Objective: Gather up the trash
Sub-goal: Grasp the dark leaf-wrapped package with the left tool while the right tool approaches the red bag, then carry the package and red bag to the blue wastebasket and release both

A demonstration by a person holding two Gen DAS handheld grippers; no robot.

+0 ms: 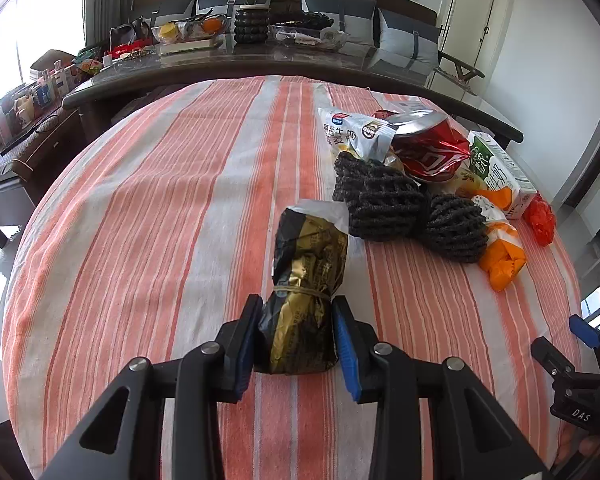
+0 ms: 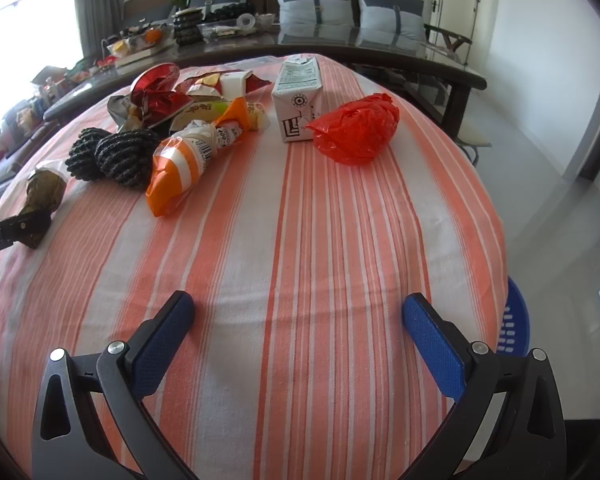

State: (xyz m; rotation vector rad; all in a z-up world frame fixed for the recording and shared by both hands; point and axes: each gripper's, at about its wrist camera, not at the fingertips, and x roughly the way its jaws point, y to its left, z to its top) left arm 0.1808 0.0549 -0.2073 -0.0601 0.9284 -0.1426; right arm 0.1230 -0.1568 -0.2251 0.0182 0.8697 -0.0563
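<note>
My left gripper (image 1: 296, 320) is shut on a black and gold snack bag (image 1: 306, 280) tied with a rubber band, low over the striped cloth. It also shows in the right wrist view (image 2: 44, 192). Further right lies a heap of trash: two black foam nets (image 1: 384, 200), a crushed red can (image 1: 428, 148), a white wrapper (image 1: 352, 132), a milk carton (image 1: 500, 172), an orange and white bag (image 2: 184, 168) and a red plastic bag (image 2: 356, 128). My right gripper (image 2: 298, 320) is open and empty above the near cloth.
The table wears an orange and white striped cloth (image 2: 300, 240). A blue basket (image 2: 514, 328) stands on the floor past the table's right edge. A dark glass table (image 1: 260, 60) with a plant and clutter stands behind, with a sofa beyond.
</note>
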